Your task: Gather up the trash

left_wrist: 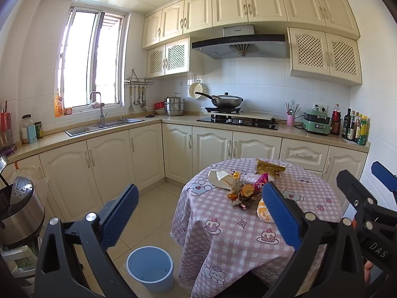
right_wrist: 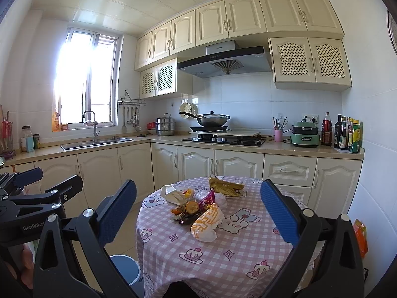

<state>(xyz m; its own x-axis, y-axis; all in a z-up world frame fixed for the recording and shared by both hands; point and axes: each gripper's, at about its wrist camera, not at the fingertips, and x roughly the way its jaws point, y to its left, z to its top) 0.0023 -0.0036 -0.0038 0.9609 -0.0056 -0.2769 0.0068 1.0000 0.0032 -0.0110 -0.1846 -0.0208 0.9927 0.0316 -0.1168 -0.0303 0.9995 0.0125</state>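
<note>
Left tongs (left_wrist: 201,213) and right tongs (right_wrist: 198,211): jaws spread wide, gripping nothing, held above the desk (right_wrist: 223,255). Trash (right_wrist: 198,206) lies piled near the desk's centre. A blue bin (left_wrist: 150,268) stands on the floor, left of the desk.

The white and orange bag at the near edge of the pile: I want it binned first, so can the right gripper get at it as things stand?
Probably yes. The right gripper is open, and the white and orange bag lies uncovered between its fingers' line of approach.
</note>
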